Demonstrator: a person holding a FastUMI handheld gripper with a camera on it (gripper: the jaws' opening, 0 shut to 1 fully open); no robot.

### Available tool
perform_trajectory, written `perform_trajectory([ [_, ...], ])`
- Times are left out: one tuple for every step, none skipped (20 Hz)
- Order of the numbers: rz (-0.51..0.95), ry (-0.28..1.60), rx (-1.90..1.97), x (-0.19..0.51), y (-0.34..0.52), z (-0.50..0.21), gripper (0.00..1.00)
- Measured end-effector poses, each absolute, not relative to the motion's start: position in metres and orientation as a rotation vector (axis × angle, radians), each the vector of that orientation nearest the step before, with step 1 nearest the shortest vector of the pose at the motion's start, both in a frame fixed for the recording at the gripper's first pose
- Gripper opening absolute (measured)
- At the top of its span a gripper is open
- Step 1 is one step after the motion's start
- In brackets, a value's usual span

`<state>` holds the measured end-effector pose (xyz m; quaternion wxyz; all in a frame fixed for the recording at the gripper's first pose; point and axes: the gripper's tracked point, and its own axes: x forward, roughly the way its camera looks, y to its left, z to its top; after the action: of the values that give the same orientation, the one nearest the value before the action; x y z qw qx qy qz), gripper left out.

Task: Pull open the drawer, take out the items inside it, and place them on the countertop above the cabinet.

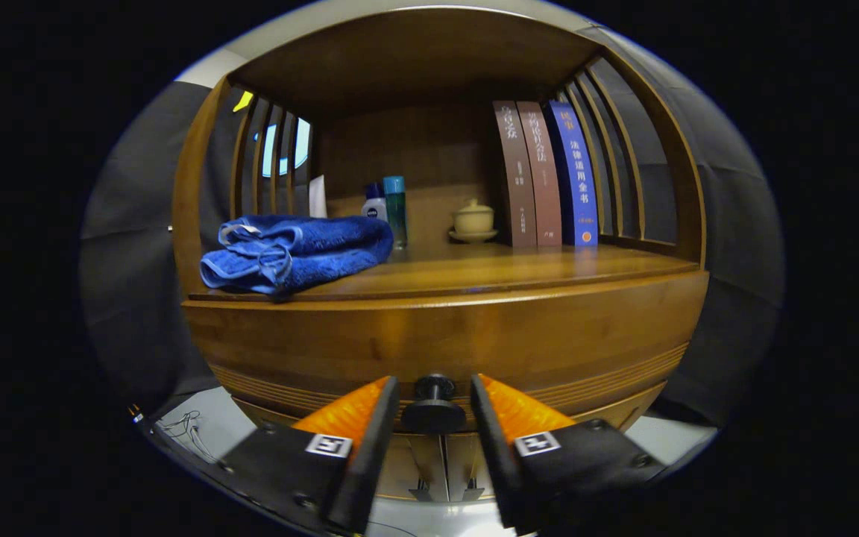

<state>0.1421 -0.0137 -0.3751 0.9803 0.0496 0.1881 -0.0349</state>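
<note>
Low in the frame, the gripper [435, 403] brackets the drawer's dark knob [433, 406], fingers spread and seemingly not touching it. Above, the drawer front [444, 339] looks closed beneath the countertop [489, 270]; a folded blue towel [295, 252] lies at centre left.

We see the folded blue terry towel [295, 252] lying near-left on the wooden countertop [489, 270], plastic bottles [387, 207] behind it, the lidded ceramic cup [473, 221] farther right, upright hardcover books [545, 175] far right.

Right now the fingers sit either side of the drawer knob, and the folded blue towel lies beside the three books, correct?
Not quite. In the gripper view the towel lies at the opposite end of the countertop from the books. The gripper does have the drawer knob between its open fingers.
</note>
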Motion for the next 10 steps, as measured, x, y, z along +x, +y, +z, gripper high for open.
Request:
perform_trajectory([
  [-0.075, 0.369, 0.093, 0.1501, -0.0138, -0.3804, 0.5],
  [-0.075, 0.376, 0.088, 0.1515, -0.0134, -0.3825, 0.44],
  [-0.07, 0.381, 0.083, 0.1474, -0.013, -0.3827, 0.38],
  [-0.066, 0.391, 0.076, 0.1495, -0.0137, -0.3794, 0.38],
  [-0.06, 0.401, 0.067, 0.1508, -0.0134, -0.384, 0.3],
  [-0.058, 0.406, 0.06, 0.1494, -0.0132, -0.3839, 0.3],
  [-0.058, 0.409, 0.05, 0.1493, -0.0132, -0.3835, 0.3],
  [-0.06, 0.414, 0.045, 0.1496, -0.0134, -0.3842, 0.3],
  [-0.063, 0.419, 0.047, 0.1494, -0.0138, -0.3847, 0.3],
  [-0.067, 0.422, 0.056, 0.1481, -0.0135, -0.3844, 0.3],
])
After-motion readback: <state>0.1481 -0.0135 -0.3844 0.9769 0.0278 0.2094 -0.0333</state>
